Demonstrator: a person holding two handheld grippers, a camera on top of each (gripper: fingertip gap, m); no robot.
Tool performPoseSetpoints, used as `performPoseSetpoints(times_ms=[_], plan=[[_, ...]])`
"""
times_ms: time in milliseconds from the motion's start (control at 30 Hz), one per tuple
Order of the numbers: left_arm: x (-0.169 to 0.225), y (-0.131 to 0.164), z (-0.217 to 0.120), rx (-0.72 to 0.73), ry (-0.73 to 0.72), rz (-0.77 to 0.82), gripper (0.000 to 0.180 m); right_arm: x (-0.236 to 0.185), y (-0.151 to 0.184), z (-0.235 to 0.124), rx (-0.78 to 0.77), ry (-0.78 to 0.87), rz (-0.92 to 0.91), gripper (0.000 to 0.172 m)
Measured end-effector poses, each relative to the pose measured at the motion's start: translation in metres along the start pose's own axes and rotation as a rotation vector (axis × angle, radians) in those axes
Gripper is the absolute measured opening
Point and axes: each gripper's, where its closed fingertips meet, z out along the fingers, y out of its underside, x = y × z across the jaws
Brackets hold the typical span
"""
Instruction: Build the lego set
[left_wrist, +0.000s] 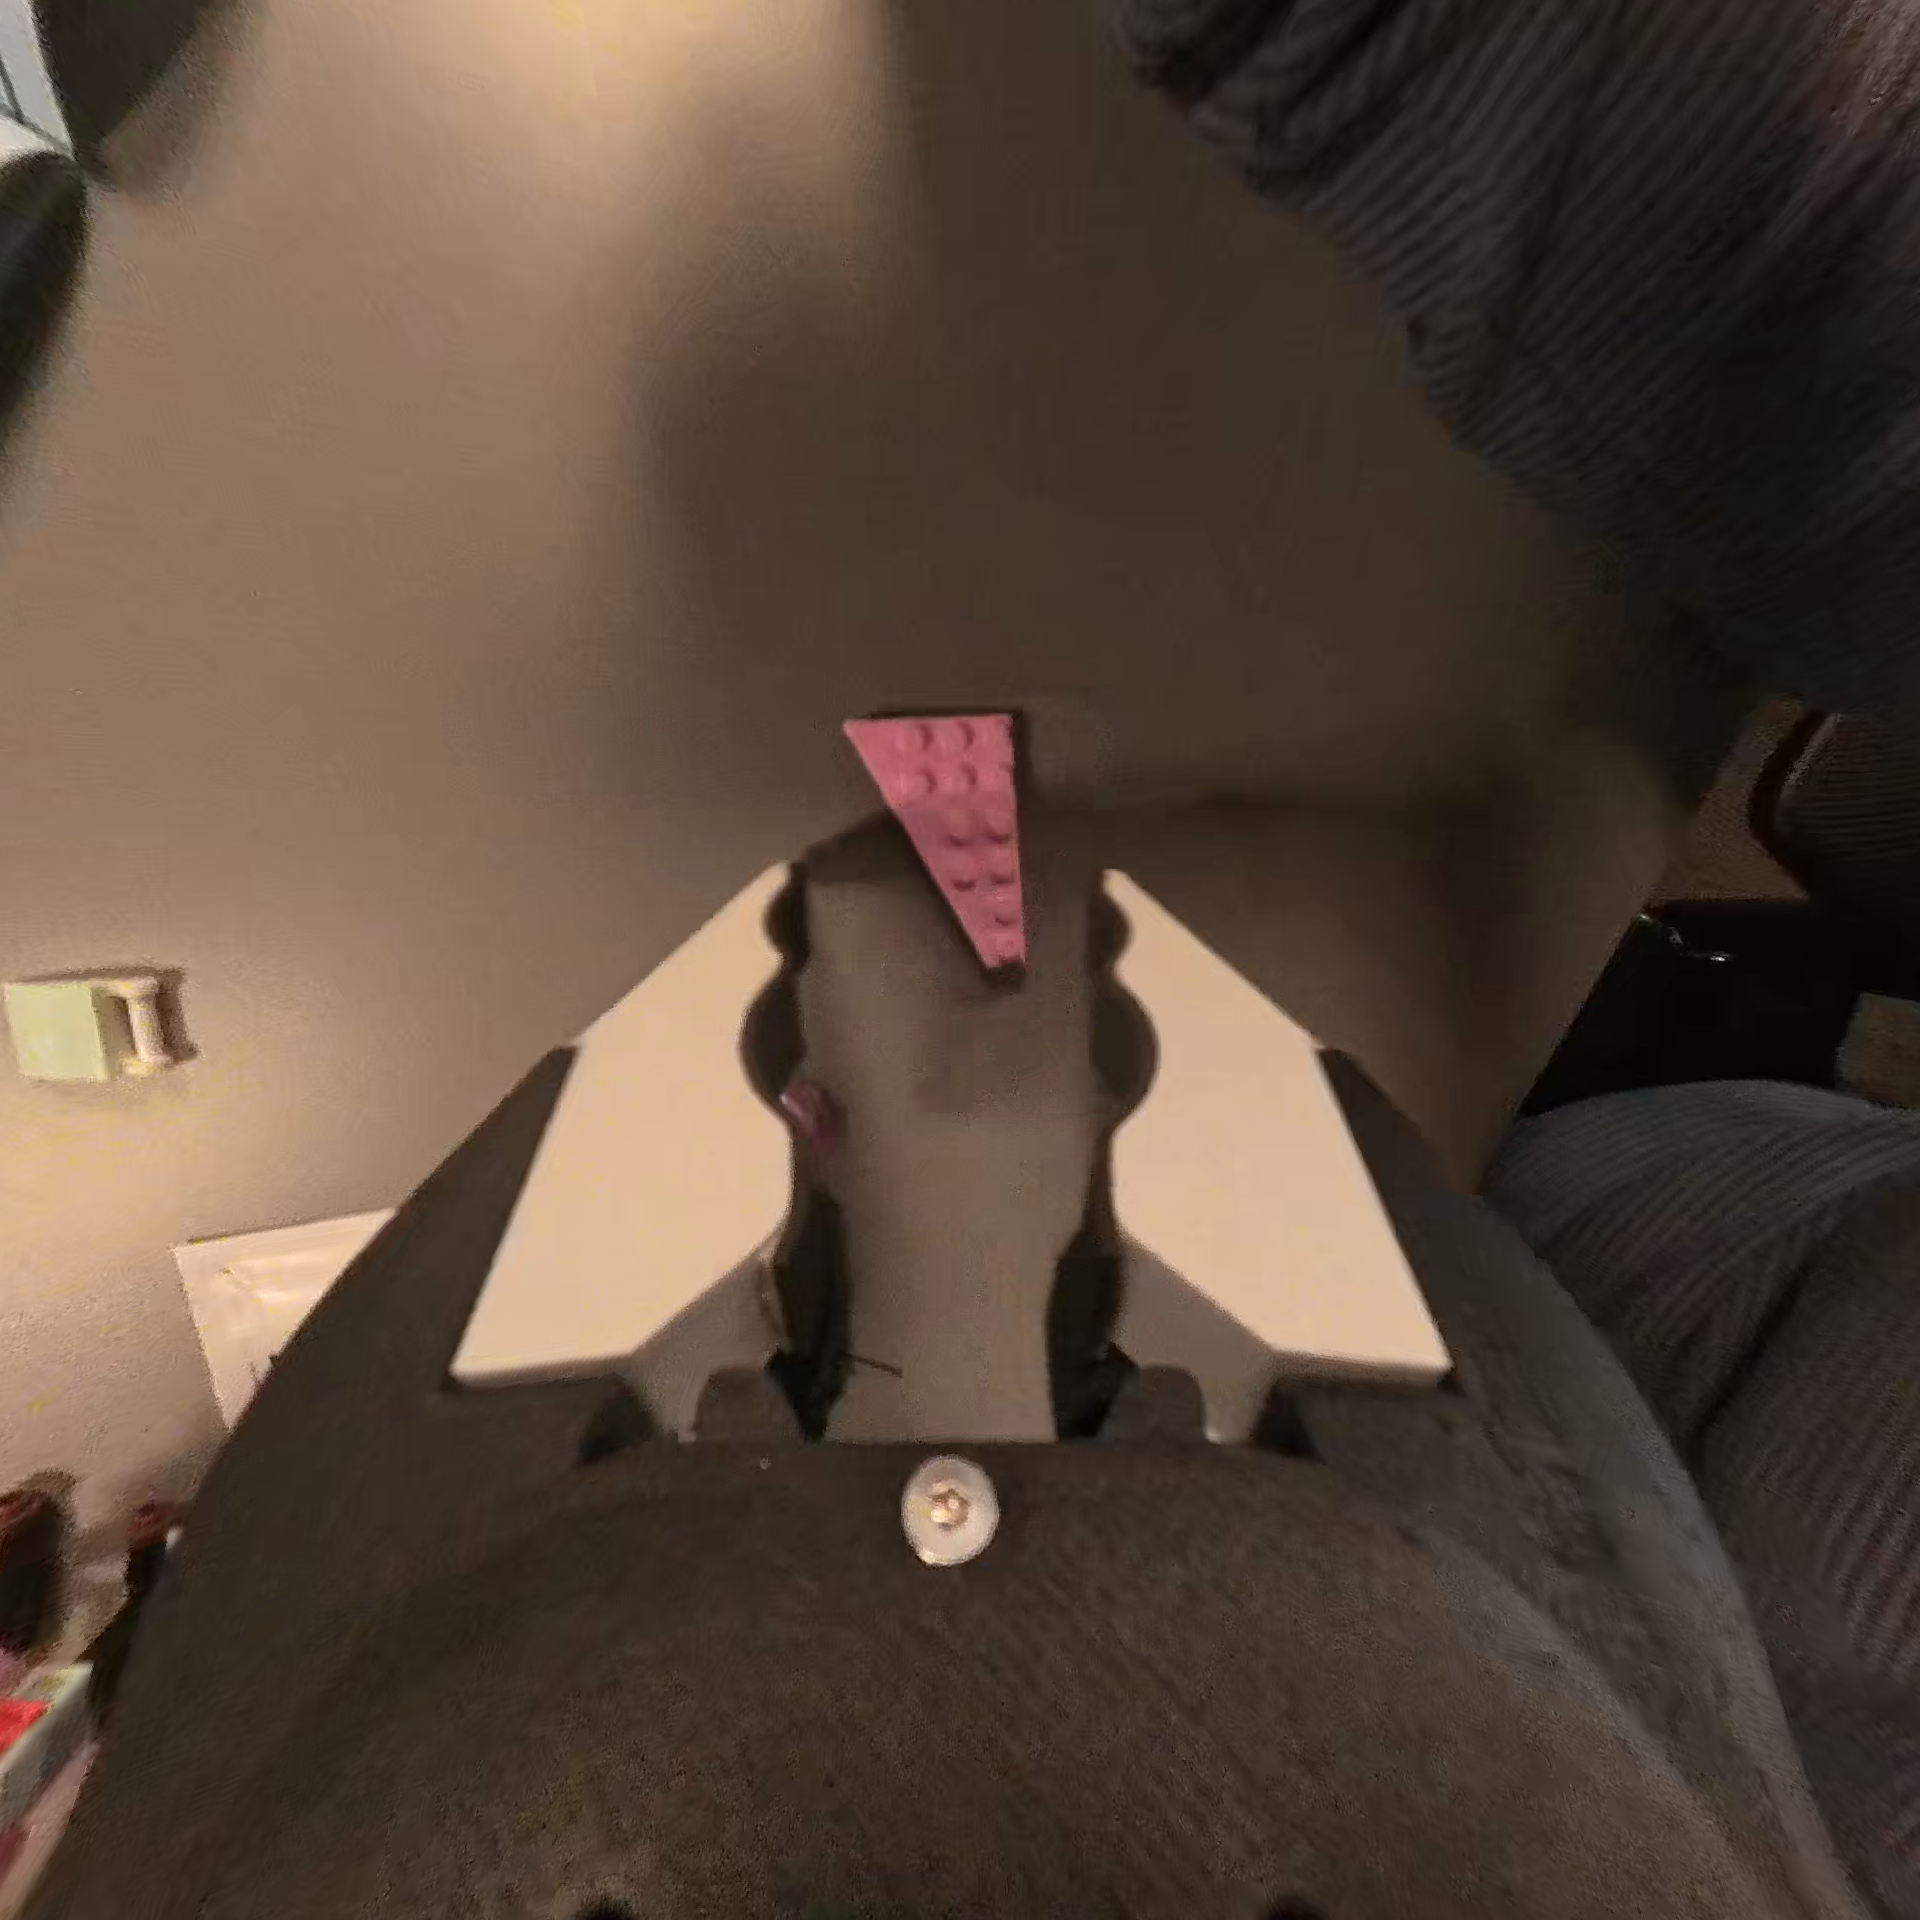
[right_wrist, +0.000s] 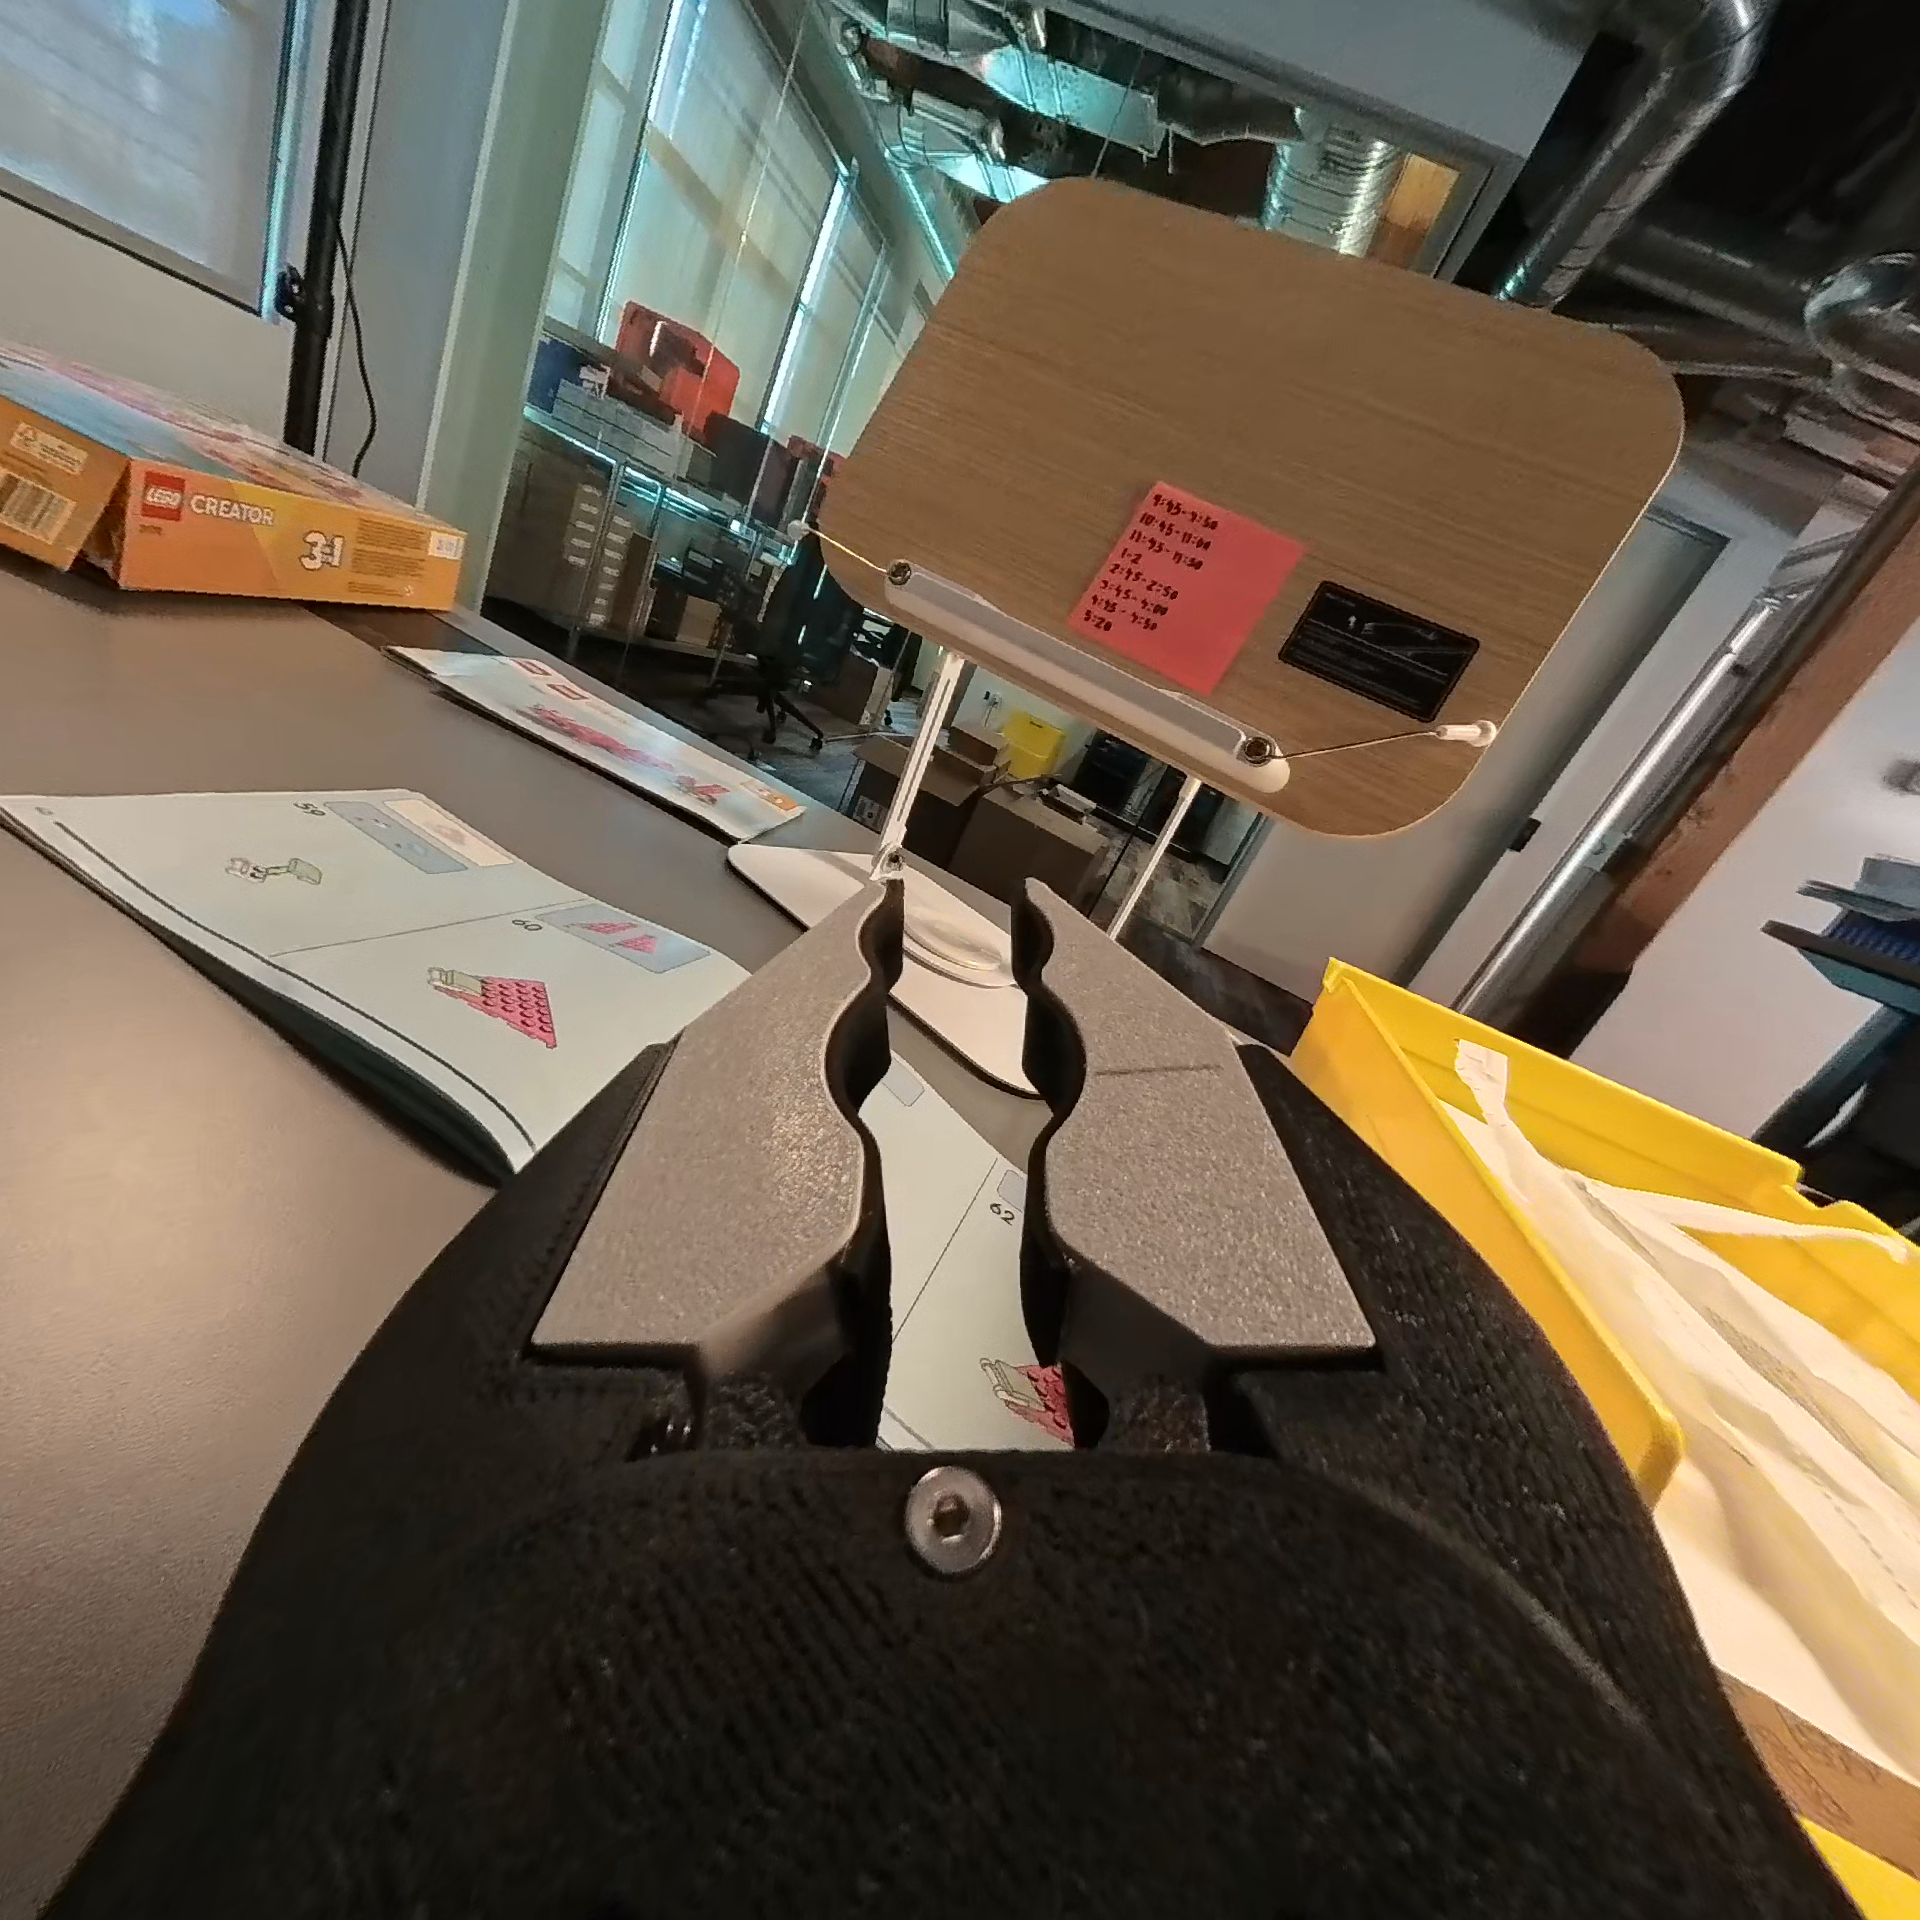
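Counts: one pink wedge plate (left_wrist: 951, 831), two open instruction booklets, one orange set box (right_wrist: 234, 520), one yellow bin (right_wrist: 1538, 1164), one wood-panel stand (right_wrist: 1247, 499) with one pink sticky note (right_wrist: 1184, 587) and one black label (right_wrist: 1377, 649).

Left gripper (left_wrist: 948, 883): jaws wide apart, nothing gripped. The wedge plate lies flat on the brown tabletop (left_wrist: 520, 623), narrow tip pointing back between the fingertips and nearer the right finger (left_wrist: 1143, 935), wide end out past the tips. Clear gap to both pads. A small pale-green piece (left_wrist: 94, 1023) sits well off to the left; a white sheet (left_wrist: 270, 1309) at lower left. Dark ribbed fabric (left_wrist: 1610, 260) fills the upper right and right edge. The table around the plate is open on the far and left sides.

Right gripper (right_wrist: 951, 914): jaws apart by a narrow slot, nothing between the pads. It hangs over the near booklet (right_wrist: 343, 935), whose page shows through the slot. The stand's white base (right_wrist: 935, 977) is straight ahead, just past the tips. The bin, holding white paper bags (right_wrist: 1662, 1299), is close on the right side. The second booklet (right_wrist: 603, 727) and the box are farther left, well apart.
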Motion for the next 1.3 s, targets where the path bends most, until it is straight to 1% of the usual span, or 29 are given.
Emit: performPoseSetpoints(times_ms=[33, 67, 100, 133, 167, 200, 233, 267, 300, 333, 367, 400, 433, 500, 533, 567, 667, 767, 800, 833, 867, 1000, 1100, 1133, 1167, 1233, 1267, 1300], plan=[[0.005, 0.003, -0.007, 0.017, 0.014, 0.001, 0.063, 0.0, 0.0, 0.0, 0.002, 0.001, 0.001, 0.019], [0.015, 0.006, -0.021, 0.048, 0.049, 0.009, 0.067, 0.001, 0.0, 0.0, 0.002, 0.002, 0.004, 0.019], [0.028, 0.009, -0.043, 0.104, 0.104, 0.026, 0.066, 0.001, 0.0, 0.0, 0.001, 0.005, 0.007, 0.019], [0.037, 0.01, -0.072, 0.19, 0.147, 0.04, 0.063, 0.002, 0.0, 0.0, 0.001, 0.009, 0.012, 0.019], [0.038, 0.01, -0.106, 0.296, 0.161, 0.032, 0.058, 0.003, 0.001, 0.0, 0.002, 0.012, 0.019, 0.019], [0.029, 0.011, -0.143, 0.41, 0.144, 0.0, 0.053, 0.004, 0.001, 0.001, 0.002, 0.015, 0.026, 0.019], [0.008, 0.012, -0.181, 0.525, 0.084, -0.063, 0.049, 0.005, 0.002, 0.002, 0.0, 0.019, 0.033, 0.019], [-0.025, 0.017, -0.217, 0.627, -0.023, -0.148, 0.044, 0.006, 0.003, 0.002, -0.002, 0.021, 0.039, 0.019], [-0.064, 0.028, -0.247, 0.69, -0.161, -0.245, 0.04, 0.007, 0.003, 0.003, -0.003, 0.023, 0.045, 0.019], [-0.103, 0.045, -0.267, 0.682, -0.289, -0.334, 0.04, 0.007, 0.004, 0.004, -0.003, 0.025, 0.048, 0.019], [-0.138, 0.062, -0.274, 0.613, -0.373, -0.415, 0.041, 0.008, 0.004, 0.004, -0.004, 0.026, 0.05, 0.019], [-0.167, 0.076, -0.272, 0.524, -0.404, -0.484, 0.044, 0.007, 0.004, 0.004, -0.004, 0.025, 0.05, 0.019], [-0.19, 0.083, -0.263, 0.445, -0.392, -0.528, 0.045, 0.007, 0.004, 0.004, -0.003, 0.024, 0.05, 0.019], [-0.225, 0.087, -0.23, 0.289, -0.326, -0.586, 0.049, 0.006, 0.003, 0.004, -0.001, 0.019, 0.048, 0.019], [-0.236, 0.091, -0.211, 0.201, -0.291, -0.609, 0.049, 0.006, 0.003, 0.004, -0.001, 0.018, 0.046, 0.019], [-0.242, 0.093, -0.195, 0.131, -0.255, -0.632, 0.049, 0.006, 0.003, 0.003, -0.002, 0.018, 0.043, 0.019], [-0.26, 0.094, -0.161, 0.018, -0.216, -0.715, 0.048, 0.004, 0.002, 0.003, -0.001, 0.009, 0.037, 0.019], [-0.265, 0.112, -0.133, -0.152, -0.168, -0.812, 0.048, 0.002, 0.002, 0.003, -0.001, 0.002, 0.033, 0.019], [-0.266, 0.119, -0.126, -0.198, -0.154, -0.828, 0.047, 0.002, 0.002, 0.004, -0.001, 0.0, 0.031, 0.019], [-0.268, 0.126, -0.123, -0.23, -0.159, -0.829, 0.04, 0.001, 0.002, 0.004, -0.001, -0.002, 0.03, 0.019], [-0.271, 0.13, -0.123, -0.242, -0.181, -0.822, 0.035, 0.001, 0.002, 0.004, -0.001, -0.004, 0.029, 0.019], [-0.27, 0.142, -0.13, -0.244, -0.203, -0.812, 0.035, 0.001, 0.003, 0.005, -0.004, -0.008, 0.029, 0.019], [-0.268, 0.168, -0.135, -0.307, -0.229, -0.839, 0.037, 0.0, 0.003, 0.005, -0.007, -0.008, 0.031, 0.019], [-0.267, 0.174, -0.136, -0.309, -0.228, -0.86, 0.042, 0.0, 0.003, 0.006, -0.006, -0.008, 0.032, 0.019], [-0.264, 0.173, -0.134, -0.282, -0.201, -0.883, 0.045, 0.0, 0.004, 0.006, -0.008, -0.009, 0.033, 0.019], [-0.253, 0.158, -0.127, -0.183, -0.091, -0.934, 0.05, -0.001, 0.004, 0.007, -0.012, -0.012, 0.031, 0.019], [-0.252, 0.156, -0.124, -0.168, -0.09, -0.947, 0.054, -0.001, 0.004, 0.007, -0.012, -0.013, 0.029, 0.019], [-0.254, 0.159, -0.121, -0.182, -0.122, -0.938, 0.055, -0.001, 0.004, 0.006, -0.011, -0.014, 0.028, 0.019]])
